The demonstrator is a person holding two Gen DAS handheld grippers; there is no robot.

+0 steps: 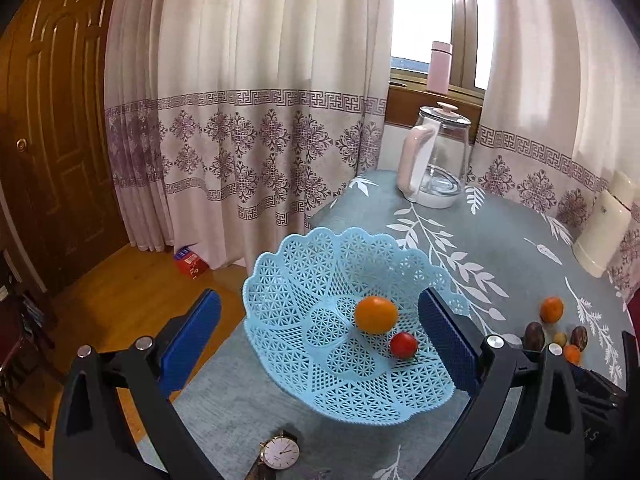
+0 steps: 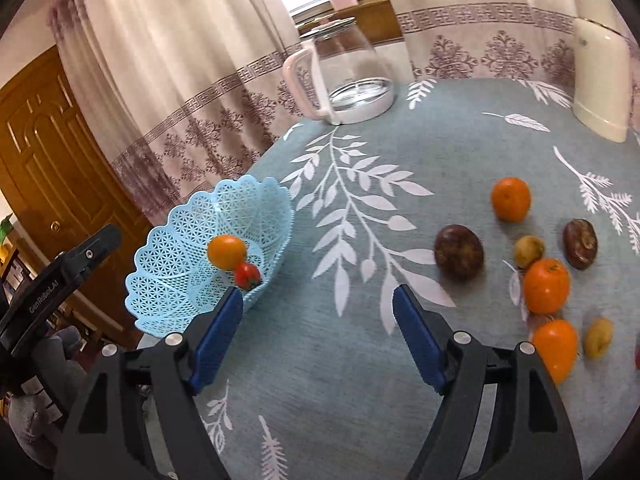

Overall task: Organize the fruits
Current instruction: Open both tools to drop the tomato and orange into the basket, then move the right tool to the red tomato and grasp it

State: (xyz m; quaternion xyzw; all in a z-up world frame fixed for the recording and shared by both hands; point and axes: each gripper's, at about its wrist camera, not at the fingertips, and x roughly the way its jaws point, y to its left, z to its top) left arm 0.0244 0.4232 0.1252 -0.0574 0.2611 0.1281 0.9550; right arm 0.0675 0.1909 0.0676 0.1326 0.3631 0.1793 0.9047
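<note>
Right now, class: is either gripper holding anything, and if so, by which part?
Nothing is held. The left gripper and right gripper are both open and empty.

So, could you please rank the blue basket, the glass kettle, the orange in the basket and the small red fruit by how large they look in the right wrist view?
1. Blue basket and glass kettle: look alike in extent, and the kettle stands farther off, so unranked.
2. Orange in the basket.
3. Small red fruit.
</note>
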